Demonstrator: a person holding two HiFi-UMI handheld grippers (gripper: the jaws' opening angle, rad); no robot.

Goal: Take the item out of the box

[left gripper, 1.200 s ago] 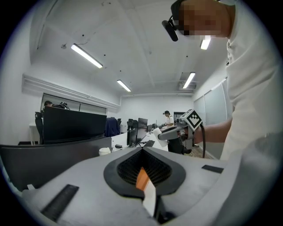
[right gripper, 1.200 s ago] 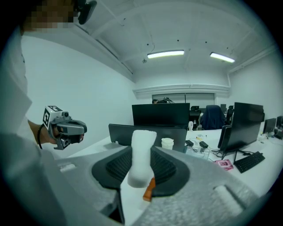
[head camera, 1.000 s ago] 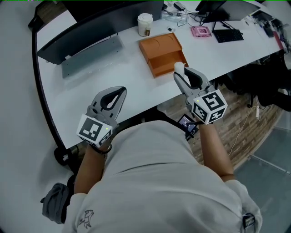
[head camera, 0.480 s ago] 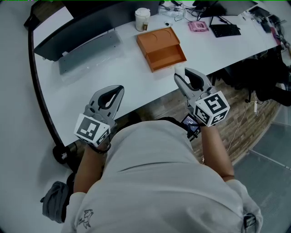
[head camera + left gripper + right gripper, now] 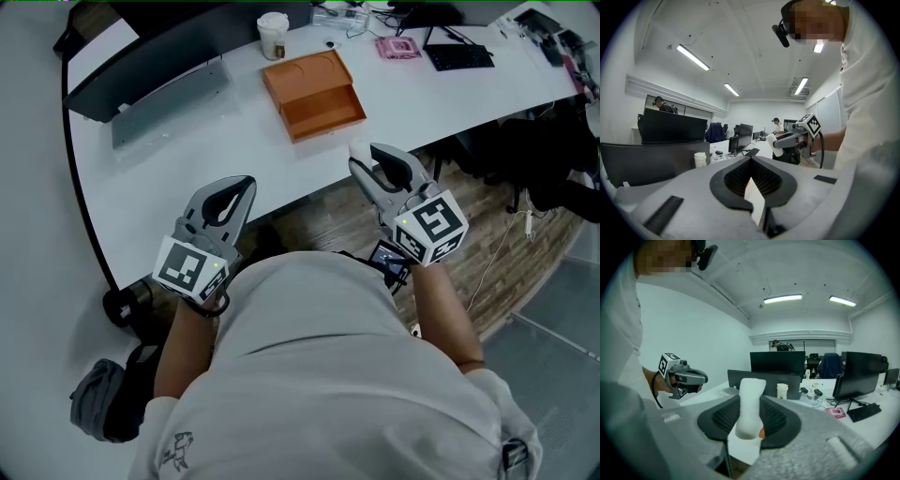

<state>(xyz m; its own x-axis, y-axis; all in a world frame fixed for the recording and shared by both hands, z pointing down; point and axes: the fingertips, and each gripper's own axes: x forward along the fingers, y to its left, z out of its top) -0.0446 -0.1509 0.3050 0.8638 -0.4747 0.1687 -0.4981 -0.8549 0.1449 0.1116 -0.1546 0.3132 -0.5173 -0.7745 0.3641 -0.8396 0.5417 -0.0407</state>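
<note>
The orange box (image 5: 312, 94) lies open on the white table (image 5: 187, 159), with nothing showing inside it. My right gripper (image 5: 364, 161) hovers off the table's near edge, right of the box, shut on a white cylindrical item (image 5: 358, 150). In the right gripper view the white item (image 5: 750, 404) stands upright between the dark pads, and a sliver of orange shows behind it. My left gripper (image 5: 242, 187) hangs over the near table edge at the left, jaws shut and empty. The left gripper view shows its closed pads (image 5: 751, 187) and the right gripper with the white item (image 5: 771, 141) in the distance.
A paper cup (image 5: 273, 34) stands behind the box. A grey panel (image 5: 169, 89) and a dark monitor back lie at the left. A pink object (image 5: 397, 47), a keyboard (image 5: 458, 56) and cables sit at the far right. Wood floor lies below; a dark bag (image 5: 103, 408) sits low left.
The right gripper, still holding the white item, has drawn back from the box's front corner to beyond the table edge. The box now sits farther away. The left gripper has hardly moved.
</note>
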